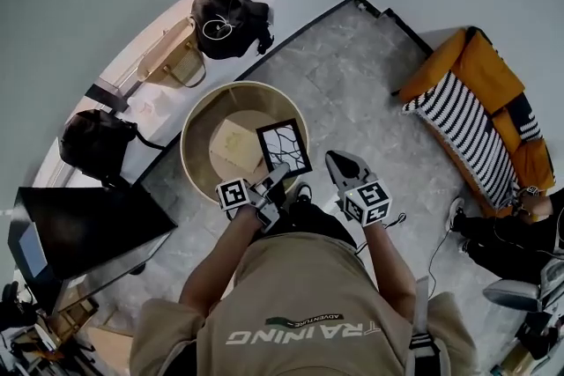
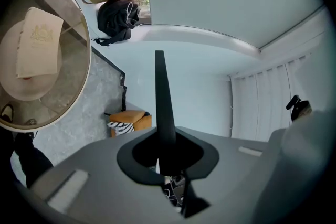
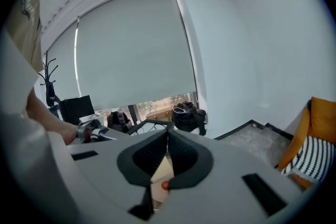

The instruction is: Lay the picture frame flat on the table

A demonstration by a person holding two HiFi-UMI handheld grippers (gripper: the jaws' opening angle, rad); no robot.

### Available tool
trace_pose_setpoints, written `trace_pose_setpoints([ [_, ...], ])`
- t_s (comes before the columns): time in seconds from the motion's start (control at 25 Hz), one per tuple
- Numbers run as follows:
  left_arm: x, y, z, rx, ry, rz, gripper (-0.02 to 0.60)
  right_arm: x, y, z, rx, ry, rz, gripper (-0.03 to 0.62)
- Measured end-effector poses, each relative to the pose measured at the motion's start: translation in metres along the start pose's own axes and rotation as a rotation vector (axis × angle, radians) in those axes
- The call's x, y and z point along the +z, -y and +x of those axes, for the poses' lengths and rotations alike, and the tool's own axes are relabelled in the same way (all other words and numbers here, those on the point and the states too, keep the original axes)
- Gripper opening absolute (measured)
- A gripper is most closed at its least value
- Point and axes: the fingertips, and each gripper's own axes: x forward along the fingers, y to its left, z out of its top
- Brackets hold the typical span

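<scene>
Grey stone floor, round rimmed table [image 1: 198, 114] at centre. Over its near right part, picture frame [image 1: 284, 147], tilted, near edge pinched in left gripper [image 1: 275, 179], jaws almost together on it. Right gripper [image 1: 339, 163] just right, jaws closed together, nothing between. Likely light, stiff, perhaps glazed and breakable: best gripped at the edge, lowered gently

Right gripper [image 3: 168, 134] with its jaws closed tip to tip, nothing between them

Past the jaws, the thin black edge of the picture frame [image 3: 145, 122] shows low before a window under a drawn roller blind [image 3: 131, 50]. A black bag [image 3: 189, 115] sits by the window; an orange sofa [image 3: 317, 128] with a striped cushion [image 3: 315, 160] stands far right.
</scene>
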Motion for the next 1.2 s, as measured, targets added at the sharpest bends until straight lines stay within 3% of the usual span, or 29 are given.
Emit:
trace_pose_setpoints([
  [0.16,0.003,-0.029,0.01,0.034,-0.007,-0.061,0.043,-0.025,0.015,0.01,-0.006,-0.065,0.008,0.008],
  [0.4,0.017,-0.084,0.029,0.077,-0.005,-0.092,0.043,-0.085,0.044,0.049,0.051,-0.175,0.072,0.008],
  [0.72,0.031,-0.186,0.056,0.162,-0.005,-0.117,0.043,-0.165,0.094,0.117,0.045,-0.189,0.064,0.008],
  [0.88,0.029,-0.243,0.061,0.208,-0.009,-0.144,0.043,-0.216,0.108,0.136,0.066,-0.207,0.11,0.008],
  [1.2,0.035,-0.335,0.062,0.282,0.004,-0.213,0.043,-0.307,0.105,0.153,0.139,-0.288,0.165,0.008],
])
